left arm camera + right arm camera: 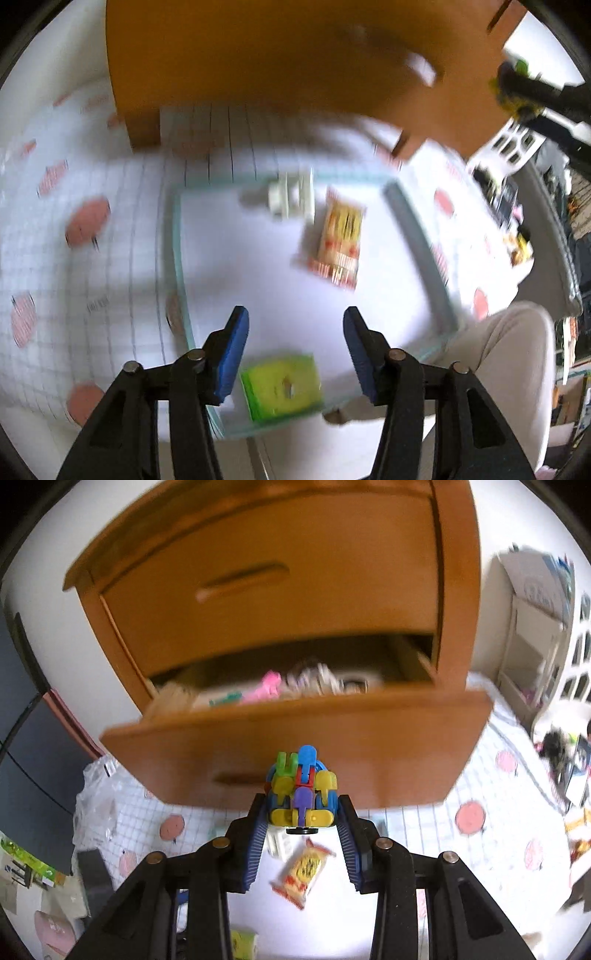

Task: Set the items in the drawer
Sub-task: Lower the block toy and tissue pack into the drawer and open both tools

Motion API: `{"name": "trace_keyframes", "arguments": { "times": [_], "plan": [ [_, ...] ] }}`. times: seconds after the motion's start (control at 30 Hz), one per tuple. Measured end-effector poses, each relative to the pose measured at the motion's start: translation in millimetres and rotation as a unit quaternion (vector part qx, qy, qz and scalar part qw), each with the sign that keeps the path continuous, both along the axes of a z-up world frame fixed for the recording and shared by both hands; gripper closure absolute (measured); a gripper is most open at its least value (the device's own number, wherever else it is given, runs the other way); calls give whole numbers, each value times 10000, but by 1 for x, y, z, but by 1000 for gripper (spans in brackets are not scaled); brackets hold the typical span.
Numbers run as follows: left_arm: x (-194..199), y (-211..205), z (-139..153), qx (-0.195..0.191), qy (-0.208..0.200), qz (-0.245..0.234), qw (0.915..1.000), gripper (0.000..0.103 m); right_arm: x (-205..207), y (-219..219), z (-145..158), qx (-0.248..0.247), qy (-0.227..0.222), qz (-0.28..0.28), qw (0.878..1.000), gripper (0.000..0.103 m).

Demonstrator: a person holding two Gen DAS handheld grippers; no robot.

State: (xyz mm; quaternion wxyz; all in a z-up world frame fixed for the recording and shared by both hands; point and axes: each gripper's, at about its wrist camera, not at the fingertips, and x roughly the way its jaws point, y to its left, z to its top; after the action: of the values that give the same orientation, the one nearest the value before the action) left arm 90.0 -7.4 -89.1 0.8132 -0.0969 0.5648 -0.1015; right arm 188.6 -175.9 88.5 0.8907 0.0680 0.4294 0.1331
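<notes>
Right gripper (302,814) is clamped on a multicolour plastic block toy (302,786), held up in front of the open lower drawer (295,738) — likely lined up for a drop among the pink and white bits already inside. Left gripper (295,350) gapes half wide with nothing between its pads, hanging over a glass-edged white worktop (177,236) above a green packet (282,386), probably next to go. A yellow-red snack packet (340,240) and a white item (291,197) wait further on. Print too blurred to read.
</notes>
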Motion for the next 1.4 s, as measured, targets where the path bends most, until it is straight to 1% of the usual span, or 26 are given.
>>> {"name": "trace_keyframes", "arguments": {
  "times": [0.03,0.1,0.13,0.17,0.3,0.4,0.43,0.47,0.53,0.6,0.7,0.77,0.83,0.9,0.97,1.0,1.07,1.1,1.13,1.17,1.27,1.33,1.4],
  "plan": [
    [-1,-3,-7,85,126,-29,9999,43,-2,-1,-9,20,99,-21,9999,64],
    [-6,-7,-21,206,352,-52,9992,41,-6,-3,-24,52,264,-35,9996,64],
    [-10,-8,-25,230,428,-66,9988,39,-9,-4,-31,37,330,-41,9994,64],
    [-15,-9,-31,275,535,-77,9982,34,-12,-5,-38,19,392,-51,9992,64],
    [-20,-12,-45,316,874,-111,9956,33,-21,-8,-64,-37,663,-86,9978,64],
    [-25,-18,-59,397,1107,-161,9929,33,-25,-9,-76,-51,779,-96,9969,64],
    [-26,-20,-62,416,1103,-155,9929,33,-27,-8,-79,-53,810,-93,9967,64],
    [-27,-21,-61,455,1016,-133,9937,33,-28,-8,-81,-57,832,-85,9965,64],
    [-29,-25,-61,622,943,-180,9934,35,-27,-6,-83,-72,848,-69,9964,64],
    [-30,-26,-62,606,915,-168,9938,36,-27,-4,-82,-75,835,-49,9965,64],
    [-33,-17,-58,439,899,-26,9950,37,-28,-4,-79,-74,787,-21,9969,64],
    [-32,-8,-45,345,709,118,9968,37,-28,-2,-76,-66,759,-1,9971,64],
    [-29,0,-25,235,434,237,9985,37,-28,0,-72,-68,710,38,9974,64],
    [-23,9,-1,153,91,309,9994,37,-27,2,-66,-62,650,74,9978,64],
    [-17,15,37,55,-446,377,9983,37,-27,4,-60,-55,574,108,9983,64],
    [-10,18,47,22,-627,399,9972,37,-26,5,-55,-50,516,129,9986,64],
    [4,27,90,-143,-1206,460,9915,37,-23,7,-45,-24,406,163,9990,64],
    [18,28,107,-188,-1453,472,9881,37,-21,8,-40,-9,362,173,9992,63],
    [23,30,125,-197,-1691,472,9843,37,-18,8,-33,12,295,182,9994,63],
    [30,32,136,-187,-1841,467,9816,37,-13,9,-25,38,212,190,9996,63],
    [51,38,179,-122,-2364,527,9702,37,0,11,1,117,-38,177,9998,63],
    [64,41,196,-81,-2571,541,9648,37,10,11,21,176,-222,163,9995,63],
    [78,41,208,55,-2707,579,9609,37,19,13,37,148,-390,169,9990,63]
  ]
}}
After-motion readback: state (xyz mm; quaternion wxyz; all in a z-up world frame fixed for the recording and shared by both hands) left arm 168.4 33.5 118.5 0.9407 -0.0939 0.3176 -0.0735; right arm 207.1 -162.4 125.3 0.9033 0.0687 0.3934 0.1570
